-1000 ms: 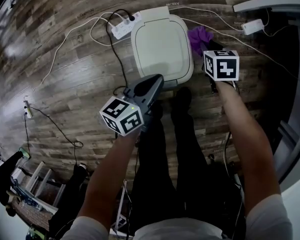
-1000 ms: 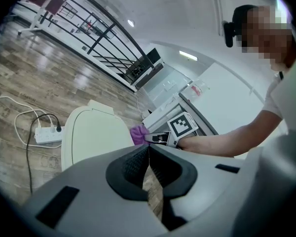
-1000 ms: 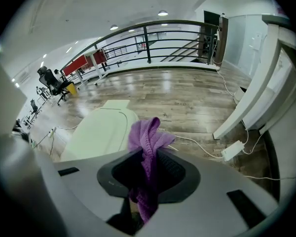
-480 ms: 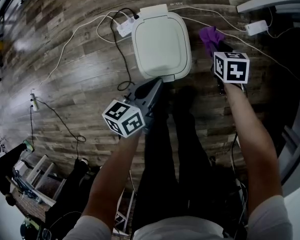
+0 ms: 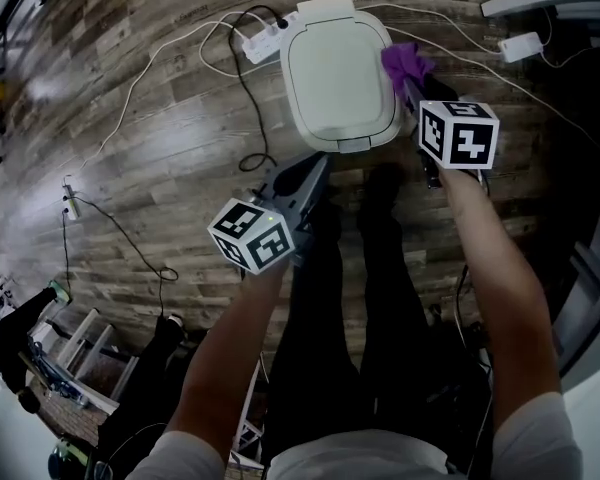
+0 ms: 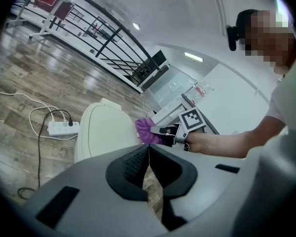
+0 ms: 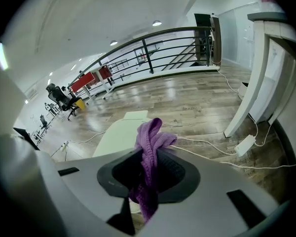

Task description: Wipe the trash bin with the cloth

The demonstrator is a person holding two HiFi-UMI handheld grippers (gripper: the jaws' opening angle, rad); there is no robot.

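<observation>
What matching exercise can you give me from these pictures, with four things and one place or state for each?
Things:
1. trash bin
2. cloth
3. left gripper
4. power strip

Place or state:
A. shut, with nothing in it
B. on the floor beside the bin, with a black cable plugged in
C. clamped in the right gripper
D. lid closed

Pairs: 1-D, 2-C, 3-A, 4-B

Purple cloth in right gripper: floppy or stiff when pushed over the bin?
Likely floppy: the purple knitted cloth droops, bunched, from the right gripper. Probably bunches rather than slides on the smooth pale plastic trash bin.
</observation>
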